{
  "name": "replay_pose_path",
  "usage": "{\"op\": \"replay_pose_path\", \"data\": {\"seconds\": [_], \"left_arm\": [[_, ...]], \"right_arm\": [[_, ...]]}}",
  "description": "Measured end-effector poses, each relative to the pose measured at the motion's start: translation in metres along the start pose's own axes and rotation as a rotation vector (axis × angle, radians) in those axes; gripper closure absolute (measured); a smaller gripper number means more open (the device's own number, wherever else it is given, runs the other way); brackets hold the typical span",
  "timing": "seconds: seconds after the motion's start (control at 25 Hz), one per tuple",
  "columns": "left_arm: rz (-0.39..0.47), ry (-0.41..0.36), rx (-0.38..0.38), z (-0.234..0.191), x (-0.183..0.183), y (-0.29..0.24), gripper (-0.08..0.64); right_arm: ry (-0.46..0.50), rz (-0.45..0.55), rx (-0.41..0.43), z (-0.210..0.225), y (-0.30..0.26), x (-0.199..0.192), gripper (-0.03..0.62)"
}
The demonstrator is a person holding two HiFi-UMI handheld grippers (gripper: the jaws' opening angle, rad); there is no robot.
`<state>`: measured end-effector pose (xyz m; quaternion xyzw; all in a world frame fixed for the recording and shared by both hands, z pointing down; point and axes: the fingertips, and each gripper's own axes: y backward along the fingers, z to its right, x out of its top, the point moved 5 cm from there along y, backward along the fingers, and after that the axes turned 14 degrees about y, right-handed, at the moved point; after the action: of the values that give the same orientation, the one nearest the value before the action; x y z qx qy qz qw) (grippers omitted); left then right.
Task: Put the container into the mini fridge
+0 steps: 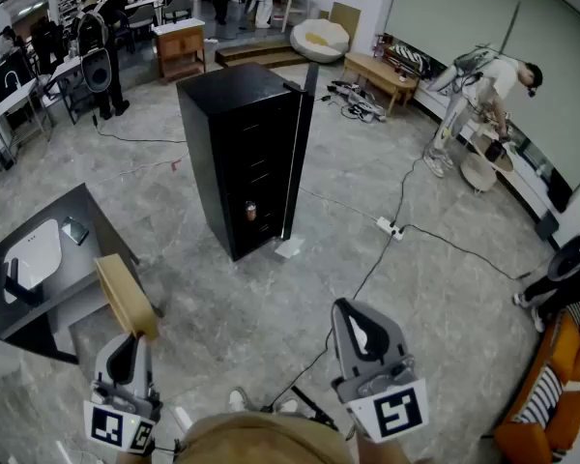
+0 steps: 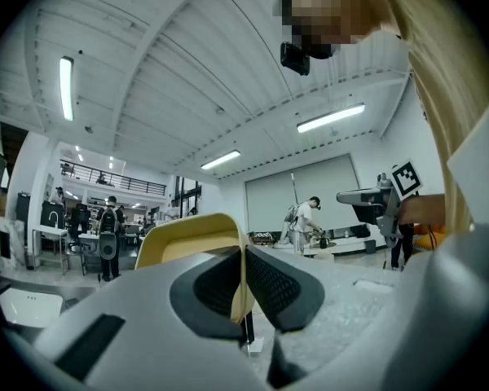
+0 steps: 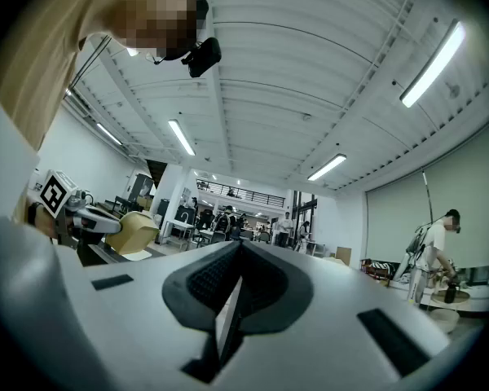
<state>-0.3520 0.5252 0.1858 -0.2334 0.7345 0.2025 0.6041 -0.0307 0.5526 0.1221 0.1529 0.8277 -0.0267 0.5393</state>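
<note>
Container (image 1: 126, 296) is a tan, thin-walled tub with rounded corners. We see it held up in the air at lower left in the head view, tilted, above the floor (image 1: 271, 307) and just beside the grey tabletop (image 1: 87, 269). Left claw (image 1: 128, 344) pinches one wall of it: in the left gripper view the two dark pads close on the tan wall edge (image 2: 243, 287), and the rim arcs up past them. We see only bare inner wall (image 2: 187, 239); whether it holds anything we cannot tell. Right claw (image 1: 346, 309) is pressed together with nothing between the pads (image 3: 216, 279), held over the floor, apart from the container.

Mini fridge (image 1: 234, 124) is black and stands upright on the floor, well apart from both claws. Its door (image 1: 296, 153) is swung open, edge toward us. Dark shelves show inside, and a small reddish item (image 1: 250, 211) sits low down in there. White object (image 1: 34, 254) lies on the tabletop. Cable (image 1: 445, 242) runs across the floor right of the fridge.
</note>
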Motion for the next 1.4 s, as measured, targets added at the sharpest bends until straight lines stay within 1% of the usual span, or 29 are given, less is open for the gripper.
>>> {"op": "replay_pose_path", "data": {"seconds": [0.08,0.16,0.28,0.44,0.6,0.76,0.88,1.04,1.2,1.4], "left_arm": [[-0.003,-0.052,-0.007,0.006,0.000,0.001,0.540],[-0.004,-0.082,-0.016,0.011,-0.001,0.001,0.540],[-0.002,-0.081,-0.023,0.015,-0.001,0.000,0.540],[-0.006,-0.076,-0.022,0.020,-0.001,0.000,0.540],[-0.004,-0.081,-0.026,0.029,-0.002,-0.003,0.540],[-0.006,-0.088,-0.021,0.043,-0.005,-0.004,0.540],[-0.006,-0.111,-0.011,0.055,-0.011,-0.003,0.540],[0.010,-0.126,0.010,0.072,-0.019,-0.006,0.540],[0.001,-0.138,0.007,0.089,-0.021,-0.008,0.540],[-0.005,-0.140,0.001,0.095,-0.024,-0.018,0.540]], "right_arm": [[-0.002,-0.001,-0.001,-0.001,0.002,-0.001,0.591],[-0.002,-0.003,-0.002,-0.002,0.005,-0.002,0.591],[-0.006,0.000,-0.006,0.000,0.008,-0.003,0.591],[-0.028,0.034,-0.014,0.005,0.016,0.000,0.591],[-0.021,0.040,-0.013,0.011,0.022,-0.001,0.589],[-0.016,0.027,0.005,0.017,0.031,-0.009,0.589],[-0.023,0.029,0.017,0.020,0.042,-0.018,0.589],[-0.034,0.040,0.034,0.026,0.053,-0.033,0.589],[-0.040,0.038,0.039,0.035,0.061,-0.039,0.589],[-0.043,0.049,0.032,0.044,0.059,-0.045,0.589]]}}
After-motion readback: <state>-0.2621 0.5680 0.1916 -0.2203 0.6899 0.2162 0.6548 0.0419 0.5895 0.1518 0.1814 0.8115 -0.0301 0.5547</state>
